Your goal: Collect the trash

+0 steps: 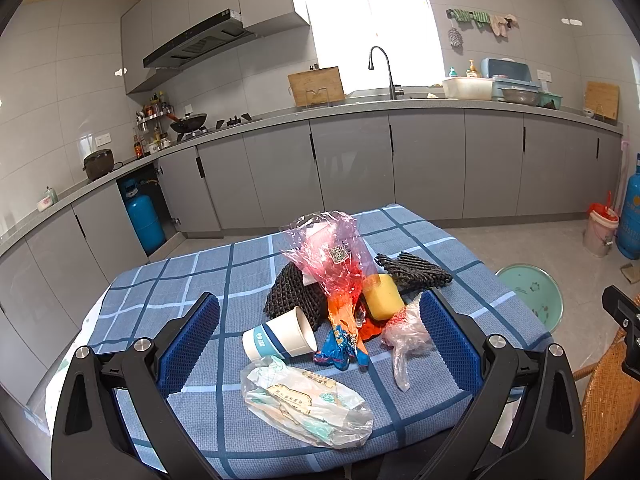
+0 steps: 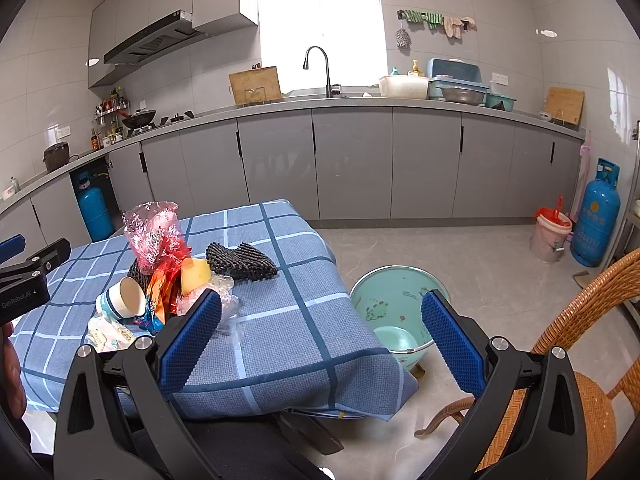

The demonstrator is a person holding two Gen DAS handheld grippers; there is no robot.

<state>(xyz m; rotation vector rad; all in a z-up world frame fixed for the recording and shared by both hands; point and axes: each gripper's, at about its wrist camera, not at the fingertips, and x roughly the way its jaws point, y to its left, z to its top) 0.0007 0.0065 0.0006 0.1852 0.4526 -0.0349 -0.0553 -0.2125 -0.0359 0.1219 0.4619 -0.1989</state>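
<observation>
Wicker chair, blue gas cylinder

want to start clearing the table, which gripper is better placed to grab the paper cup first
Left. The left gripper is open with the paper cup lying between its fingers. The right gripper points past the table edge toward the green bin.

We see bare cloth ahead of the right gripper, trash pile crowding its left, bin beyond.
</observation>
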